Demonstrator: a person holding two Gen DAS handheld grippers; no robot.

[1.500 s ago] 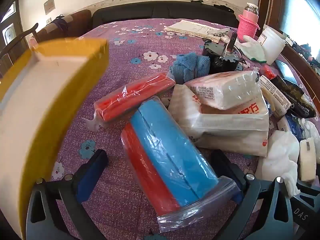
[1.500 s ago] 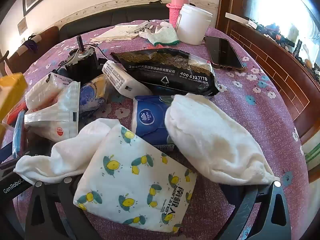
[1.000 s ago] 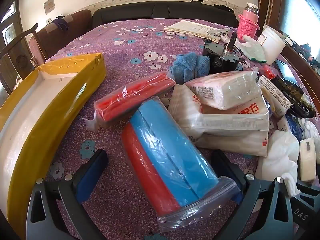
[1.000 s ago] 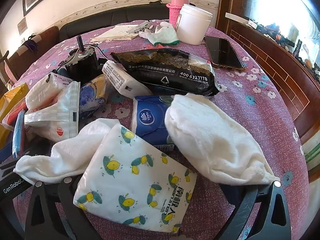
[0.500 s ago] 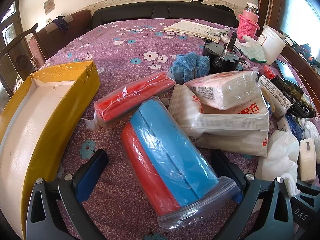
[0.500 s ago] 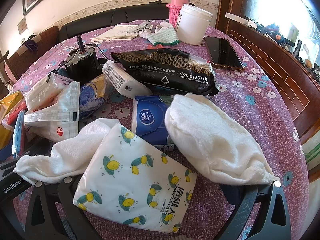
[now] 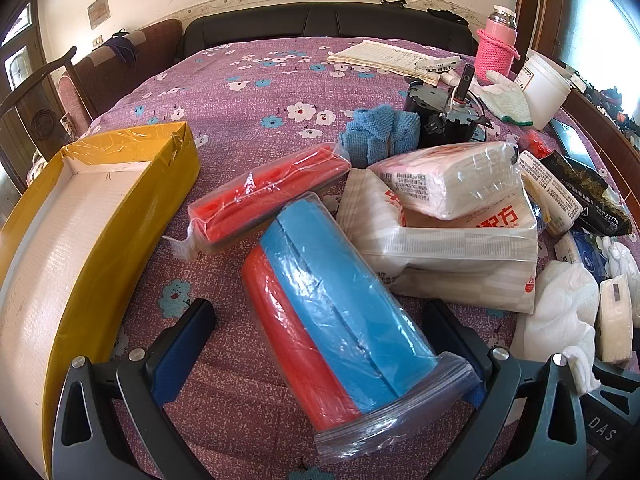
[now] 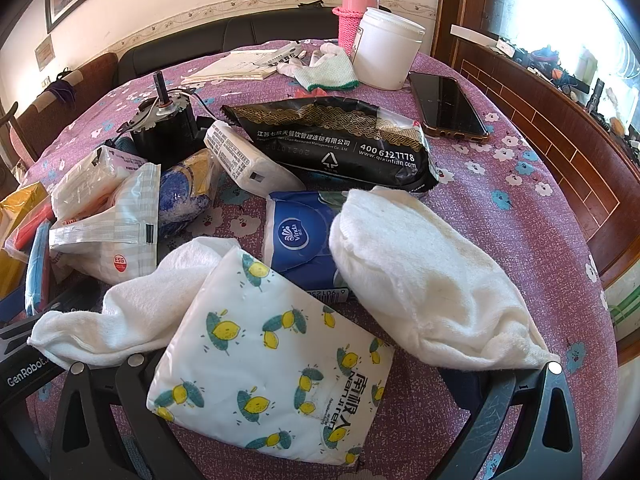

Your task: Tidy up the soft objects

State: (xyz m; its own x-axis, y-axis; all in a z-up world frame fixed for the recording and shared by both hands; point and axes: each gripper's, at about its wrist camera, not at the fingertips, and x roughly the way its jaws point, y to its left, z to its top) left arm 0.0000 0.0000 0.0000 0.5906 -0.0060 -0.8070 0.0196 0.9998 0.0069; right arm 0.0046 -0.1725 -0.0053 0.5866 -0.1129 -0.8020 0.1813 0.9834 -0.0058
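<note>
We take the yellow box (image 7: 120, 200) as our landmark: it sits open and bare on the purple cloth (image 7: 248, 92), and everything soft lies to its right. Nearest it is the bagged red-and-blue foam (image 7: 332, 312), lying between the wide-open fingers of our left gripper (image 7: 320, 320), which grips nothing – the blue pads (image 7: 184, 336) stand clear on either side. We judge this bundle light and springy, but its plastic bag is slick and loose at the sealed end, so we would close across the thick middle, not on the film. Beyond it, also beside the box, lies a slimmer red bag (image 7: 268, 192), then the stacked tissue packs (image 7: 448, 224) and a blue cloth (image 7: 380, 132). Farthest from the box, our right gripper (image 8: 308, 372) is likewise spread wide and empty, with the lemon pack (image 8: 272, 360) between its fingers and white towels (image 8: 424, 280) draped at both sides. The pack should squash easily – we would take it across its width. The towels are limp and will trail, so we would pinch a bunched fold.
</note>
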